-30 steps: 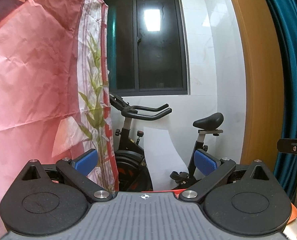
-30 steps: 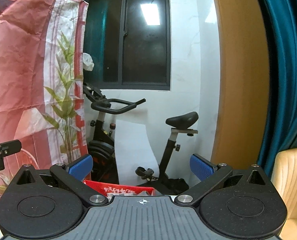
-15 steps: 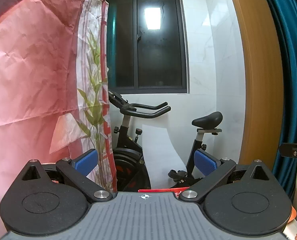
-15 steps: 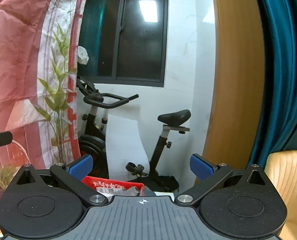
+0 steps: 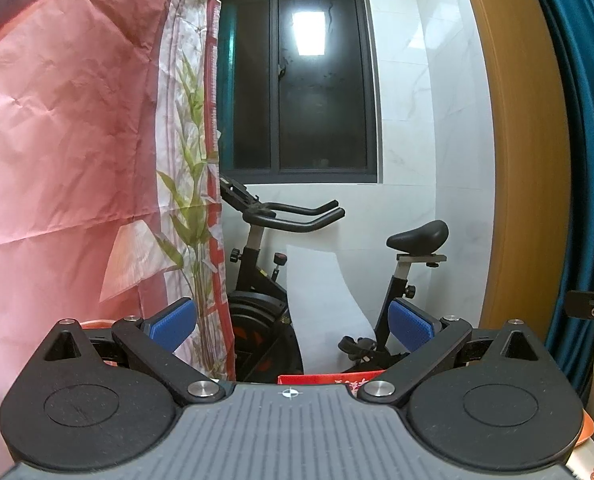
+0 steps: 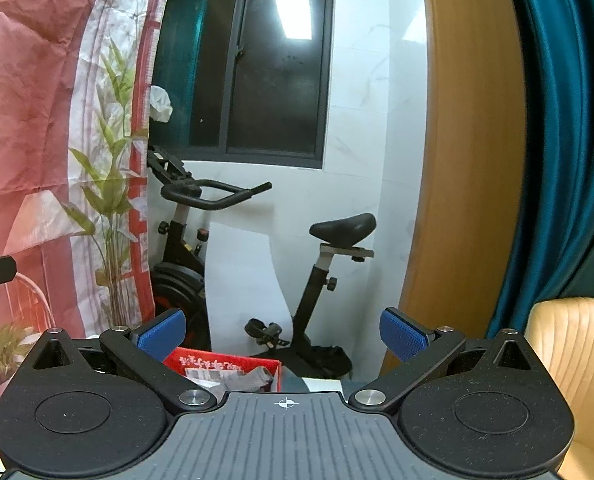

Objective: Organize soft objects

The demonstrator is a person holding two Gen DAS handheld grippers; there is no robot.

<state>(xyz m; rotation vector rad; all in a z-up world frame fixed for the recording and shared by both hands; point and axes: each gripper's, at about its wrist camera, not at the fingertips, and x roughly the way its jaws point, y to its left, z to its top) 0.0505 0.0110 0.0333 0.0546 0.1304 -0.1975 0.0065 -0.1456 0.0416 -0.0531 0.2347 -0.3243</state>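
Far left hangs a crumpled pink sheet (image 5: 65, 128), its pale border printed with green bamboo leaves (image 5: 189, 184) and red bands; its top and left run out of the picture.

The left gripper (image 5: 293, 324) is held level with its blue pads (image 5: 173, 322) spread wide and nothing between them. Just past its body peeks the red rim of a box (image 5: 321, 379), mostly hidden behind the gripper, so from this side its contents cannot be made out. An orange edge (image 5: 587, 432) shows at the lower right, cut off by the housing; I cannot tell what it belongs to.

Behind stands a black exercise bike (image 5: 413, 240) against a white tiled wall under a dark window (image 5: 297, 80), with a curled white sheet (image 5: 317, 300) leaning in front of it. Right of that come a wooden door frame (image 5: 517, 160) and a teal curtain (image 5: 581, 140).

From the right wrist view the red box (image 6: 217, 362) shows better: it sits low, just ahead of the right gripper (image 6: 283, 334), towards its left finger. Inside lies a soft grey crumpled piece (image 6: 253, 380), probably cloth, beside printed paper or packaging too small to read. The front of the box is covered by the gripper body. This gripper too has its jaws wide apart and grasps nothing.

At the far right a tan padded chair (image 6: 569, 344) is cut by the frame edge.
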